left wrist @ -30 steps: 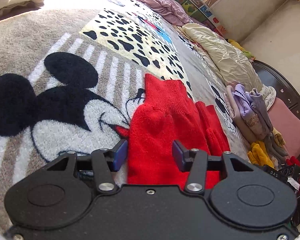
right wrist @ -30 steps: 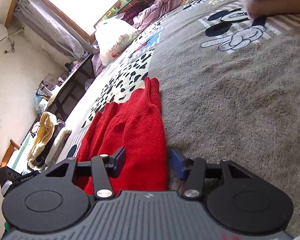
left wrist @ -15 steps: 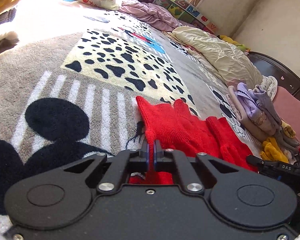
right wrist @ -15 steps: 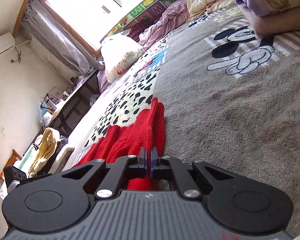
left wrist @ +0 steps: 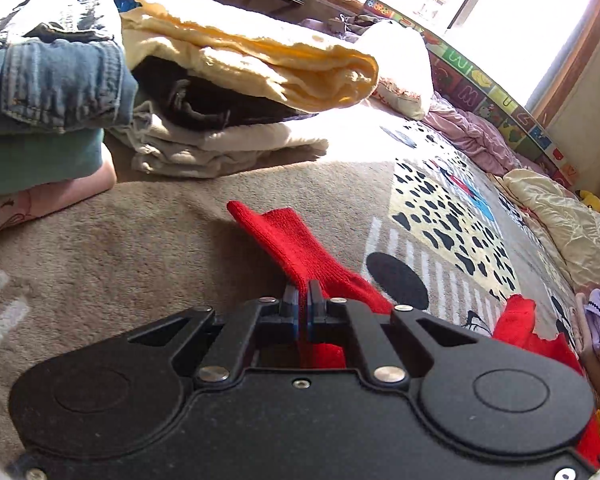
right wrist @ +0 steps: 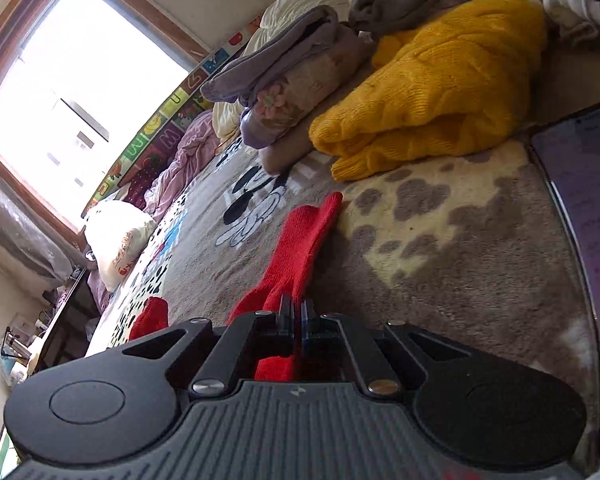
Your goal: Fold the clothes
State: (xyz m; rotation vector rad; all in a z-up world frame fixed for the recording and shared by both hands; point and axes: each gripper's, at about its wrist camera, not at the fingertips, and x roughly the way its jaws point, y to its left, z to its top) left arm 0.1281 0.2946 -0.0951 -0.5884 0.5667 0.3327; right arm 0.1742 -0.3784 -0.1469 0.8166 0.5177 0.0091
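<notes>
A red knitted sweater (left wrist: 300, 248) is lifted off the patterned blanket (left wrist: 140, 240). My left gripper (left wrist: 301, 300) is shut on one edge of it, and a strip of red knit stretches forward from the jaws. More red cloth (left wrist: 520, 316) shows to the right. In the right wrist view my right gripper (right wrist: 296, 308) is shut on another edge of the red sweater (right wrist: 300, 248), which extends ahead toward the yellow knit. A further red part (right wrist: 150, 316) lies at the left.
Folded clothes (left wrist: 240, 92) are stacked at the back left, with denim (left wrist: 56, 80) beside them. A yellow sweater (right wrist: 432, 100) and a folded purple and grey pile (right wrist: 292, 92) lie ahead on the right. A phone (right wrist: 584, 208) sits at the far right. A pillow (right wrist: 116, 240) lies near the window.
Both grippers went from open around the sweater's edge to shut on it. They have since lifted it and swung apart, the left toward the folded stack, the right toward the yellow sweater.
</notes>
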